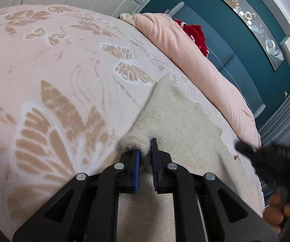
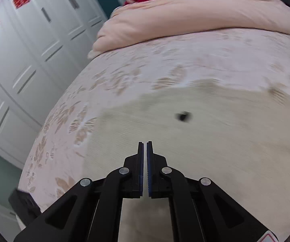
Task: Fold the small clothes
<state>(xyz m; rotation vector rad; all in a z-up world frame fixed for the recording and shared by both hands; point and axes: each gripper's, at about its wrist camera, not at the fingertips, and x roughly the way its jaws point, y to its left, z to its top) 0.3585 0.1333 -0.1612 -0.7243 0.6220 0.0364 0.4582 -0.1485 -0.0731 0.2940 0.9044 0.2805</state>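
A small cream fleece garment (image 1: 177, 121) lies spread on the pink butterfly blanket (image 1: 64, 60). My left gripper (image 1: 145, 149) is shut on a bunched corner of the garment at its near left edge. In the right wrist view the same garment (image 2: 205, 141) shows two small dark marks, and the view is blurred by motion. My right gripper (image 2: 146, 144) is shut with nothing between its fingers, just above the garment. It also shows as a dark blur at the right edge of the left wrist view (image 1: 269, 157).
A folded pink duvet (image 1: 195, 60) lies along the far side of the bed, with a red cloth (image 1: 197, 34) behind it. A blue headboard (image 1: 225, 56) and teal wall stand beyond. White wardrobe doors (image 2: 24, 60) stand beside the bed.
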